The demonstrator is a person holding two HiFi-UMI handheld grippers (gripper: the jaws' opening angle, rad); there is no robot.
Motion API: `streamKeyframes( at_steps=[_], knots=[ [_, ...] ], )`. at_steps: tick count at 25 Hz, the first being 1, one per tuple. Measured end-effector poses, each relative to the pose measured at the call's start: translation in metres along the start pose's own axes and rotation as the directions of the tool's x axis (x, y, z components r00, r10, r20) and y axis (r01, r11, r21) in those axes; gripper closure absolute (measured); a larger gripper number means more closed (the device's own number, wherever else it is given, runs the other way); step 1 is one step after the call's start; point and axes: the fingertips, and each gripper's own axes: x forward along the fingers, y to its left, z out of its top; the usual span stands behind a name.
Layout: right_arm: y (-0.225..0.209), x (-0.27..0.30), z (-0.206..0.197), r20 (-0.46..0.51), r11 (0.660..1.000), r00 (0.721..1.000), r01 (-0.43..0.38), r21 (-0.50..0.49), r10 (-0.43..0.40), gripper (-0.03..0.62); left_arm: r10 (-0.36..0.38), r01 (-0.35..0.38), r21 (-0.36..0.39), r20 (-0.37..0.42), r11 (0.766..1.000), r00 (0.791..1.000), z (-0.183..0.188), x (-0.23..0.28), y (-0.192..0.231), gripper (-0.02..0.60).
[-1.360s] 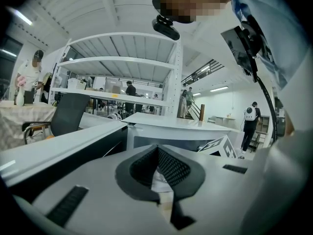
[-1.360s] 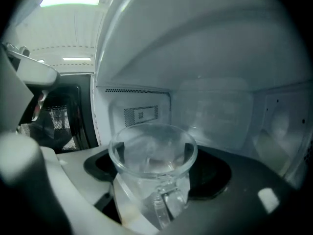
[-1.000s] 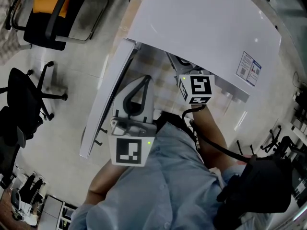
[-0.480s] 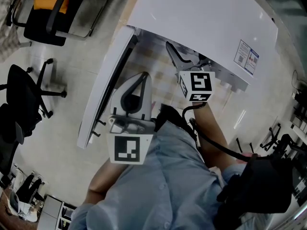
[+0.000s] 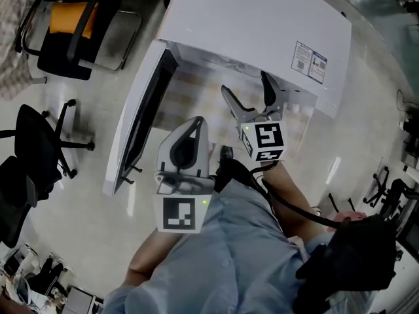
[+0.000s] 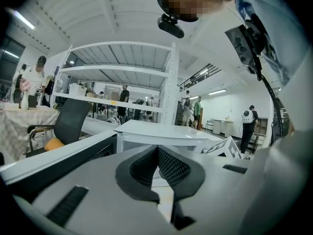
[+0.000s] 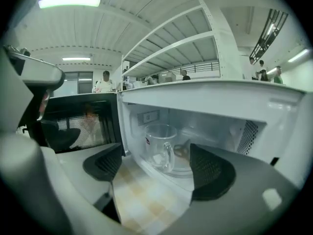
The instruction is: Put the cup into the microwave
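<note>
**Cup (image 7: pixel 159 148) stands inside the open microwave (image 5: pixel 255 25), my fingers off it**

The cup is clear glass and stands upright on the glass turntable (image 7: pixel 176 170), in the left part of the oven's cavity. Its handle is turned out toward the opening. Nothing touches it.

My right gripper (image 7: pixel 156 165) points straight at the cavity from in front of the opening. Its fingers (image 7: pixel 210 173) are spread wide with nothing between them. In the right gripper view the cup shows in the gap, but it sits beyond the fingertips, inside the oven. Below the fingers lies the pale checked bench (image 7: pixel 142 199) that carries the microwave.

The microwave door (image 5: pixel 141 120) is swung wide to the left. Its dark mesh window shows at the left of the right gripper view. On the white top of the oven, near its right end, there is a small printed sticker (image 5: pixel 309 61).

My left gripper (image 5: pixel 186 139) is held lower and nearer my body, just right of the door's free edge. Its fingers (image 6: pixel 171 168) are pressed together at the tips and carry nothing.

On the floor to the left, well apart from the bench, stand a chair with an orange seat (image 5: pixel 72 18) and a black office chair (image 5: pixel 33 142). In the left gripper view, white shelving (image 6: pixel 122 72) rises behind, with several people standing far off.
</note>
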Motion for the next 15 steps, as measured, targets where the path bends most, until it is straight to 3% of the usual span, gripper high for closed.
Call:
streamKeyframes(
  at_steps=[10,12,15],
  knots=[
    [0.033,-0.025,-0.005,0.039,0.995,0.996,-0.082,0.048,0.080,0.204,-0.039,0.040,0.025,-0.040,0.999,0.998,-0.009,0.004,-0.022,0.574],
    [0.035,-0.022,-0.005,0.043,0.995,0.995,-0.092,0.045,0.090,0.253,-0.035,0.036,0.016,-0.040,0.999,0.999,-0.009,0.009,-0.018,0.574],
    [0.033,-0.013,-0.005,0.036,0.995,0.996,-0.089,0.052,0.087,0.375,-0.038,0.039,0.015,-0.037,0.999,0.999,-0.007,0.017,-0.012,0.575]
  ],
)
